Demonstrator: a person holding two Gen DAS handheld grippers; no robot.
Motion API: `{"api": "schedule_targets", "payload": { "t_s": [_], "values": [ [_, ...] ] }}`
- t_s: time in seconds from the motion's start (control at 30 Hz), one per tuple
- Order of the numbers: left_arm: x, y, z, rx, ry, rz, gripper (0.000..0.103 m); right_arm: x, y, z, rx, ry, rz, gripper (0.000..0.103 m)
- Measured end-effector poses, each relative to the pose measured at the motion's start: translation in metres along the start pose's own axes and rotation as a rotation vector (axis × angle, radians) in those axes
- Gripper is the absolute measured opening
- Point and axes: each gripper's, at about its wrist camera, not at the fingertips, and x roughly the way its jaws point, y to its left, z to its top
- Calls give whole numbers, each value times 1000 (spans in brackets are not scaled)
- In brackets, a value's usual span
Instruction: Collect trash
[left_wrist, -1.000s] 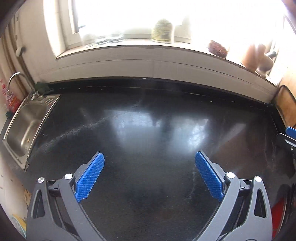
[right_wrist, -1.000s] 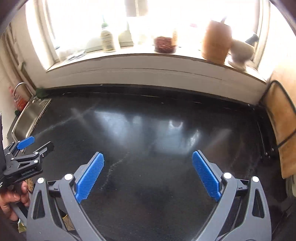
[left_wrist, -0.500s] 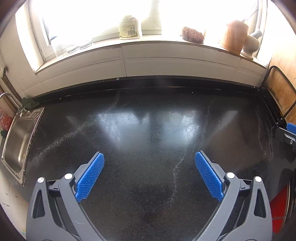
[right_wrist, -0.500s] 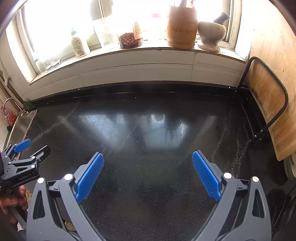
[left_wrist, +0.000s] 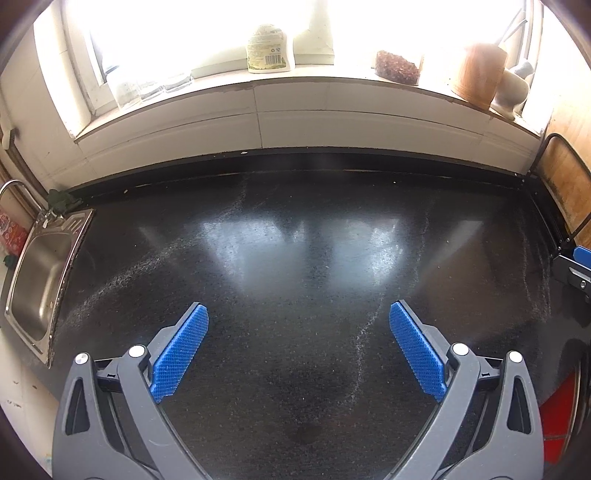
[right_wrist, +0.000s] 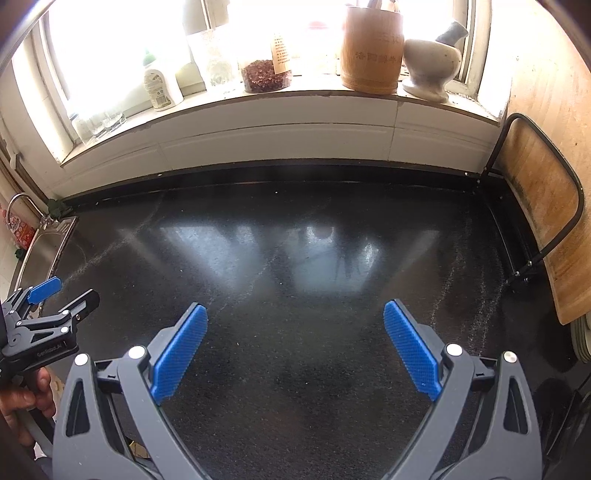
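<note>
Your left tool (left_wrist: 298, 325) hung wide open over the dark tabletop (left_wrist: 295, 258), nothing between its blue pads (left_wrist: 181, 347). Your right tool (right_wrist: 295, 325) was spread just as wide and just as empty, with the left one showing at its lower left in your hand (right_wrist: 26, 402).

Ahead of both tools the surface lay bare apart from pale streaks of fine dust. No piece of trash showed in either view (so the thing you were after could not be placed from these pictures). Off to the left of the left tool sat the steel sink (left_wrist: 40, 280); to the right of the right tool a wooden board (right_wrist: 543, 229) leaned in a black wire rack. Far ahead, the windowsill carried a plastic bottle (left_wrist: 269, 50), a jar of red bits (right_wrist: 266, 72), a bamboo holder (right_wrist: 371, 48) and a stone mortar (right_wrist: 428, 70).

The step in hand looked like searching. To do it well, you would sweep slowly, keep the tools open and low, and check the edges near the sink and the rack, where glare hid detail.
</note>
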Motion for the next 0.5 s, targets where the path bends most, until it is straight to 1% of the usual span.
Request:
{"api": "schedule_targets", "payload": {
  "t_s": [0.5],
  "values": [
    [3, 0, 2, 3, 7, 1, 96, 4, -2, 1, 0, 5, -1, 93]
  ]
}}
